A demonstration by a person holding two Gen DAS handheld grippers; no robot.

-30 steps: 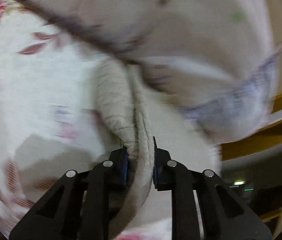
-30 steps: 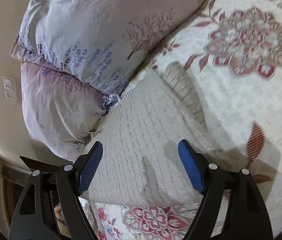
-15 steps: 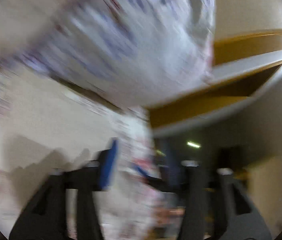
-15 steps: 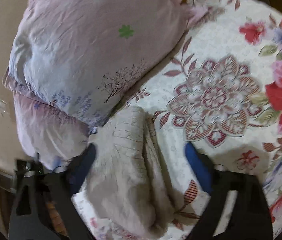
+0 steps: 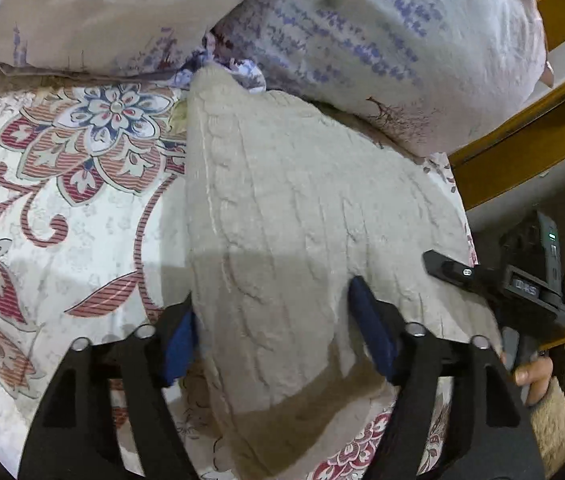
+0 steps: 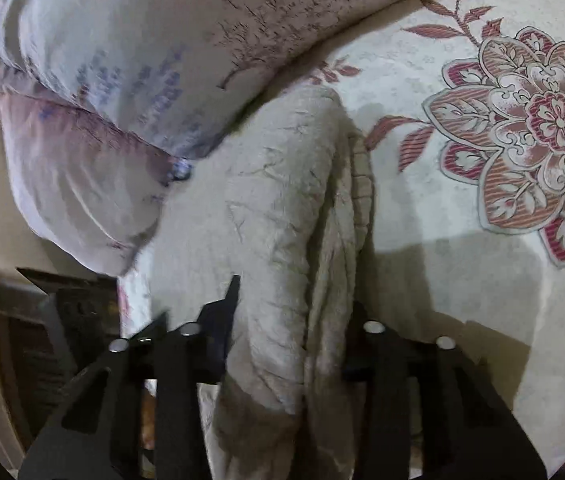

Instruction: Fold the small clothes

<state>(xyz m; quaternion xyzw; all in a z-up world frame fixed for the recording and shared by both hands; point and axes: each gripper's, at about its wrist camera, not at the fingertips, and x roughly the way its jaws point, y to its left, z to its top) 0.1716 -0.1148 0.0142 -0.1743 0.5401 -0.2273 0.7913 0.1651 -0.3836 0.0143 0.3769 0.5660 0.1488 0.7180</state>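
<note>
A cream cable-knit sweater [image 5: 294, 208] lies folded on the floral bedspread [image 5: 62, 184], its far end against the pillows. My left gripper [image 5: 274, 332] is open, its blue pads either side of the sweater's near part. The right gripper's body [image 5: 522, 280] shows at the sweater's right edge. In the right wrist view the sweater [image 6: 278, 216] bunches up between the black fingers of my right gripper [image 6: 290, 336], which stand around a thick fold of it. Whether they pinch it is unclear.
Two lilac printed pillows [image 5: 382, 32] lie stacked behind the sweater and also show in the right wrist view [image 6: 130, 52]. A yellow wooden bed frame [image 5: 522, 148] runs along the right. The bedspread [image 6: 482, 128] stretches to the right of the sweater.
My left gripper let go of the sweater's ribbed edge, opened and swung over the folded sweater. My right gripper narrowed from wide open and now has the bunched sweater between its fingers.
</note>
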